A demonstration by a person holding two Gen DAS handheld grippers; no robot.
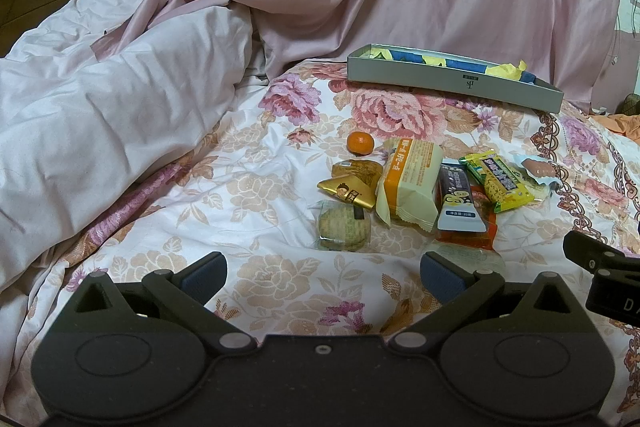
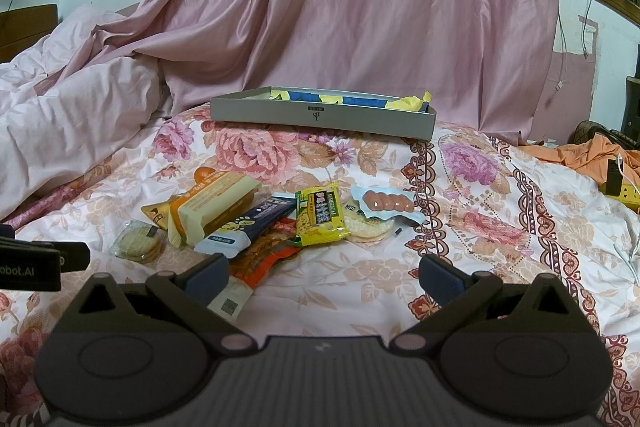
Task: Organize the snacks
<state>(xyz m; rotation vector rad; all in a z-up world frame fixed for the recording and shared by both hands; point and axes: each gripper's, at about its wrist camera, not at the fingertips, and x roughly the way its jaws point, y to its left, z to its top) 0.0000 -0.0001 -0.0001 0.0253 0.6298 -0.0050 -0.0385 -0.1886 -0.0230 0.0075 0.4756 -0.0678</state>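
A heap of snacks lies on the floral bedspread: a small orange, a cream-and-orange cake pack, a clear biscuit pack, a dark bar, a yellow-green pack, and a sausage pack. A grey shallow box with blue and yellow items stands behind them. My left gripper is open and empty, just short of the biscuit pack. My right gripper is open and empty, in front of the heap.
A pink quilt is bunched at the left. A pink curtain hangs behind the box. Orange cloth and a yellow object lie at the far right. The right gripper's body shows at the left wrist view's right edge.
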